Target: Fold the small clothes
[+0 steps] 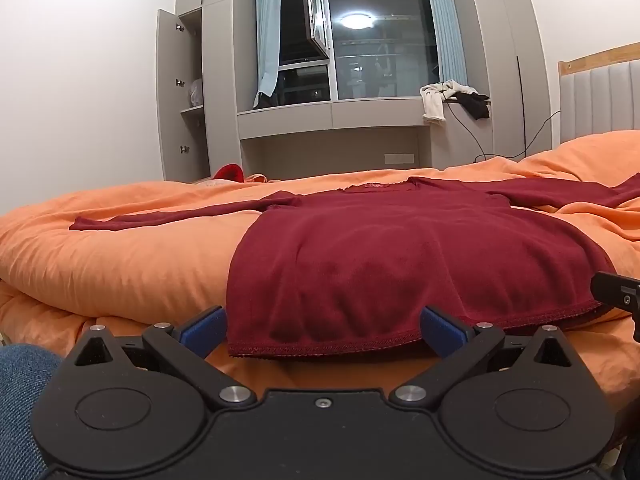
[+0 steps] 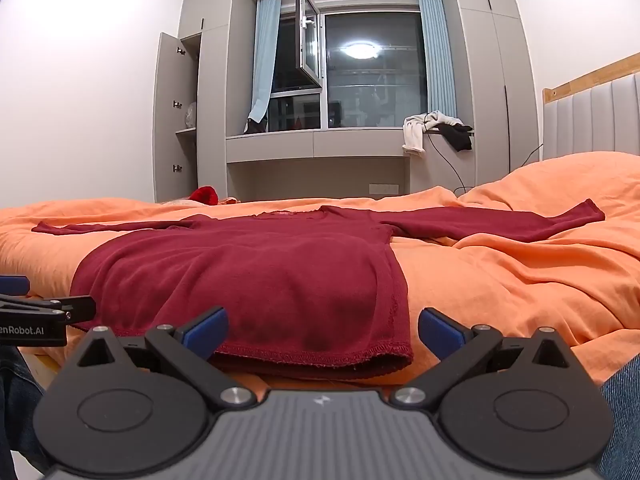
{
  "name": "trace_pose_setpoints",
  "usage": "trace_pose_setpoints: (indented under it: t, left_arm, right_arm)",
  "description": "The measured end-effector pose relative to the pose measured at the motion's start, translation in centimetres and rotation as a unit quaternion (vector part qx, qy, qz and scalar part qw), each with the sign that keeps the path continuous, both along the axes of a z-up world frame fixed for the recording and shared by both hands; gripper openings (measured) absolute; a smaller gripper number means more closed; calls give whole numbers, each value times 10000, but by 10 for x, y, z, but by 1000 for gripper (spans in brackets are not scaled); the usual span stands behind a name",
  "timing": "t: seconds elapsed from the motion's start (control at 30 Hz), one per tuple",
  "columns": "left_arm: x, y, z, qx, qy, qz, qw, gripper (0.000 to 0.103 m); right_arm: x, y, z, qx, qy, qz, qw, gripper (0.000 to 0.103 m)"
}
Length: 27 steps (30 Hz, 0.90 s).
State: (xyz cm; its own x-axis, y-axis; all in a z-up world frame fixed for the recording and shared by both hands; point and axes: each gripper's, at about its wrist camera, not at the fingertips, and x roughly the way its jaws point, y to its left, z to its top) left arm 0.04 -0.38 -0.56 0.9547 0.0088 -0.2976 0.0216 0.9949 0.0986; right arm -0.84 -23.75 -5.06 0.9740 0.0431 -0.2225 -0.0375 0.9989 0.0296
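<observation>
Red shirt [image 1: 400,264]: soft knit cloth, matt, faintly fuzzy, with a stitched, slightly rough hem. Orange quilt [image 1: 120,248]: smooth matt woven cloth, rumpled. Left gripper [image 1: 324,330] and right gripper [image 2: 323,332]: matt black plastic bodies, shiny metal pivot pins, blue pads of dull rubbery look; the right's base is ribbed grey plastic. Headboard [image 2: 592,116]: padded pale upholstery under a bare wood rail. Wardrobe [image 1: 200,92]: smooth matt grey panels. Window [image 1: 380,40]: glossy glass.
</observation>
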Motion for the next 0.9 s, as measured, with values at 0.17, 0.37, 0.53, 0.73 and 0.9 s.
trace_pose_setpoints:
  t: [0.17, 0.37, 0.53, 0.73, 0.9]
  left_arm:
    - [0, -1, -2, -2, 2, -4, 10000, 102]
    - [0, 0, 0, 7, 11, -4, 10000, 102]
    - [0, -2, -4, 1, 3, -2, 10000, 102]
    - [0, -2, -4, 6, 18, -4, 10000, 102]
    - [1, 0, 0, 10, 24, -3, 10000, 102]
  right_arm:
    - [0, 0, 0, -1, 7, -2, 10000, 103]
    - [1, 1, 0, -2, 13, -4, 10000, 103]
    - [1, 1, 0, -4, 16, -5, 10000, 103]
    - [1, 1, 0, -7, 24, -6, 10000, 103]
    - [1, 2, 0, -8, 28, -8, 10000, 103]
